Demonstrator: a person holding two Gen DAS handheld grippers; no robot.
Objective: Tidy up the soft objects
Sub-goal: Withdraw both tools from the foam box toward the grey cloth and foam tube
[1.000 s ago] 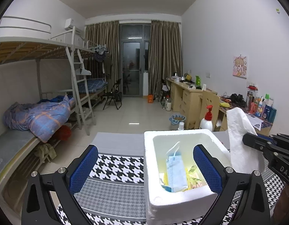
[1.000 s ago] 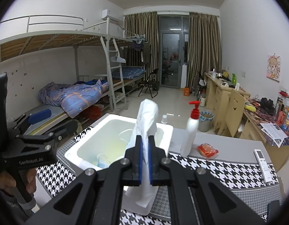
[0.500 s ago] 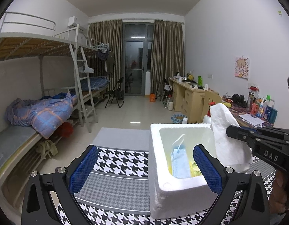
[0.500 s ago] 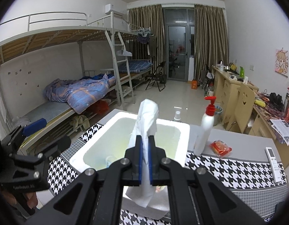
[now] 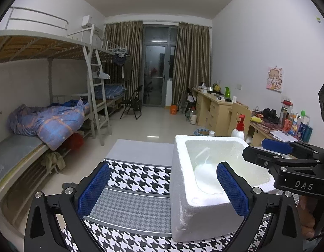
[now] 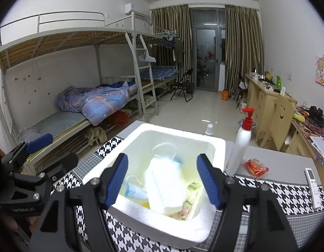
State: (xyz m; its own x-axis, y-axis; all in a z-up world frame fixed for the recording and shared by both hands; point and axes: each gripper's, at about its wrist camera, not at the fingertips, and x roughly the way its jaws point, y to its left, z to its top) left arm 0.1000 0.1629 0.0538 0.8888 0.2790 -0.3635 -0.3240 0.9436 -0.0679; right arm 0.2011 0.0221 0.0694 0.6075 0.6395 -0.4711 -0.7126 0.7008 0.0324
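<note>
White soft cloth (image 6: 166, 187), earlier pinched upright, now lies inside the white foam box (image 6: 141, 132); right tongs (image 6: 165, 178) have just opened, empty; left tongs (image 5: 162, 189) gape wide, empty.

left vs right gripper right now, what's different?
Right gripper hangs over the foam box, above the white cloth lying inside; left gripper straddles the box's near left corner. Right jaws have just been opening; nothing between them. Shared: both open, blue pads.
</note>
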